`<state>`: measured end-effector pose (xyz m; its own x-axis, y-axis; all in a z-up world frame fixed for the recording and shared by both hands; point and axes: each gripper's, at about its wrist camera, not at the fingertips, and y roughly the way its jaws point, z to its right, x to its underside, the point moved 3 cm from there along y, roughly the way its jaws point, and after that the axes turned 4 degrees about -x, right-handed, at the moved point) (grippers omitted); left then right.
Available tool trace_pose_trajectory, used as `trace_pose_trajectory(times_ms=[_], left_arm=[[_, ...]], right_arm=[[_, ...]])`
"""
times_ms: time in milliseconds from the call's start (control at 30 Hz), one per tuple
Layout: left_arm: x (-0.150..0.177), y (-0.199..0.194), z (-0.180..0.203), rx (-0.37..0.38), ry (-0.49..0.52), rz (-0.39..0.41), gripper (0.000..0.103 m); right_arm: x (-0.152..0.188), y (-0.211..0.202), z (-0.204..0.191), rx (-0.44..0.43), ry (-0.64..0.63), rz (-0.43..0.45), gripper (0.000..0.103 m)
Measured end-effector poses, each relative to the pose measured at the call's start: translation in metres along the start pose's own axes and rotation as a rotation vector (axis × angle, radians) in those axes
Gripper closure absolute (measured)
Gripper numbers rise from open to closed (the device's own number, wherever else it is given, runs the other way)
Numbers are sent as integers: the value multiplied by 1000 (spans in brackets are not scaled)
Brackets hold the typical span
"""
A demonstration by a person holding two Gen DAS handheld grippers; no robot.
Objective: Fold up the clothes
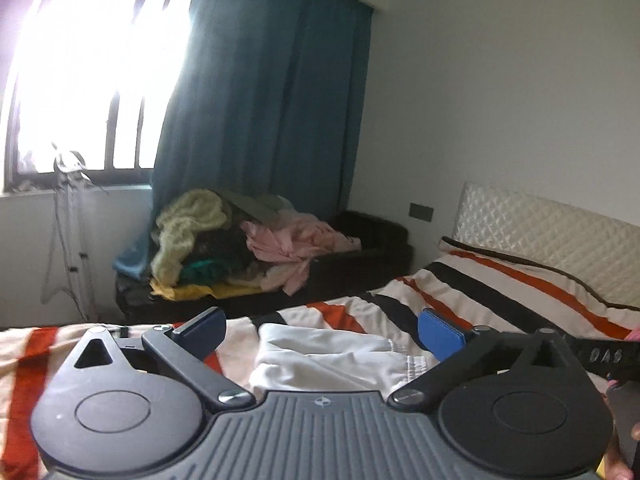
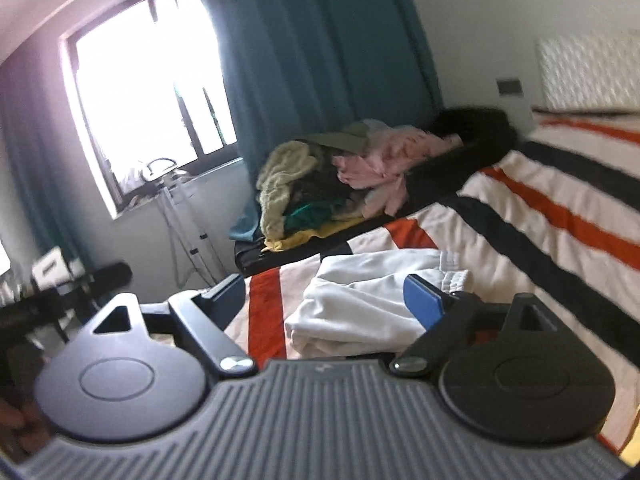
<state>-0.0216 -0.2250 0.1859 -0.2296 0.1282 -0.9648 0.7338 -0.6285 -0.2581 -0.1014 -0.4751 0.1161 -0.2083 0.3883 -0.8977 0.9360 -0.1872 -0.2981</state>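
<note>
Grippers wide apart, white garment on the bed

Left gripper [image 1: 322, 330]: blue-padded jaws spread wide, nothing between them, held above the bed. Right gripper [image 2: 324, 294]: jaws likewise apart and empty. Folded white cloth garment with a gathered waistband [image 1: 324, 360] [image 2: 372, 300] lies flat on the cream bedspread with orange and black stripes [image 1: 500, 292] [image 2: 560, 208], just beyond both sets of fingers. Heap of mixed clothes, pale green, pink and yellow [image 1: 224, 240] [image 2: 332, 176], sits on a dark low bench beside the bed, under the teal curtain [image 1: 264, 100]. Quilted white headboard [image 1: 540, 236] far right.
</note>
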Motion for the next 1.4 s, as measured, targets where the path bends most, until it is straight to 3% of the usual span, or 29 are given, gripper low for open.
trace_pose_trajectory(times_ms=[233,600,700,900,1400], left_arm=[[36,-44,-8,-65,2,12,0],[95,-40,-25,-130,27,-18,0],[107,-35,-29,-128,11,-24,0],[126,-28,-31,-109,-23,-57,0],[139,-14,-16,-118,14,-94,0]], right_arm=[[38,-21,-16,30,-45,55,16],[100,-2,-9,163,-74,37,16],[111,3,-8,161,-61,34,16],[122,4,-11,189,-99,72,16],[129,11,-14,196,-107,43,16]])
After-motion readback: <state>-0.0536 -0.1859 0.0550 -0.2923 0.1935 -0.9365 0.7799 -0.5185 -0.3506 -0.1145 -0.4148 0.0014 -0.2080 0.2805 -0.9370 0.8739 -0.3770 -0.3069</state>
